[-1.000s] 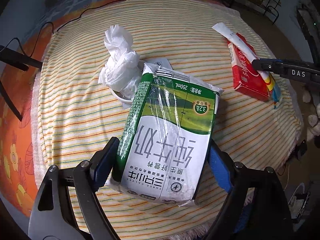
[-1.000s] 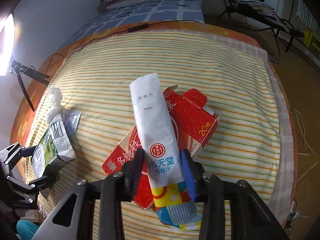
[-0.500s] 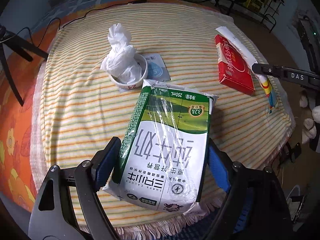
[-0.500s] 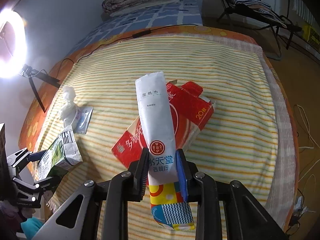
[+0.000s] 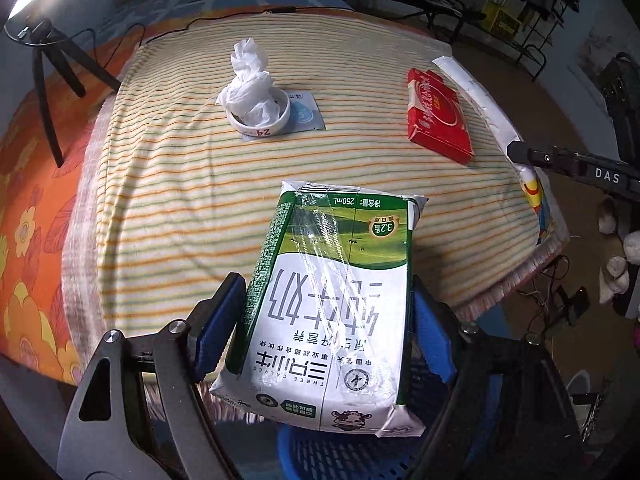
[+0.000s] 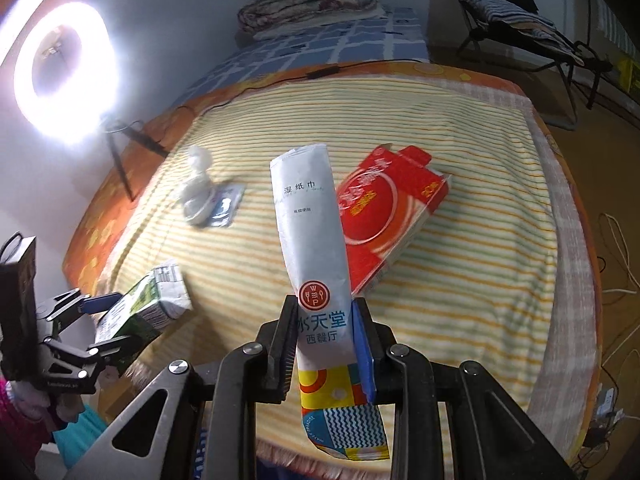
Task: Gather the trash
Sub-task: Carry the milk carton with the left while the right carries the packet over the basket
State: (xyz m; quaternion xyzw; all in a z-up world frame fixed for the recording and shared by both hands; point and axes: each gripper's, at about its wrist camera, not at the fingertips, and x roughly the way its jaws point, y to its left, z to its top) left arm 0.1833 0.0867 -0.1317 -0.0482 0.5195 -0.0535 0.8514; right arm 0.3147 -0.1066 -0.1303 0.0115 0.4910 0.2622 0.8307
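Carry the milk carton (image 5: 332,312), clamped in the left gripper (image 5: 326,320), over the blue basket (image 5: 340,456) before releasing (right gripper (image 6: 326,344) grips the wet-wipe packet (image 6: 316,256)).

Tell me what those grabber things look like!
The left gripper and the right gripper look alike: black metal arms shaped like scissor links, with round silver bolts at the joints and triangle-shaped holes cut in them. The fingers have flat blue pads. Seen from the side, one arm has white letters "DAS" printed on it. No hands or sleeves show.
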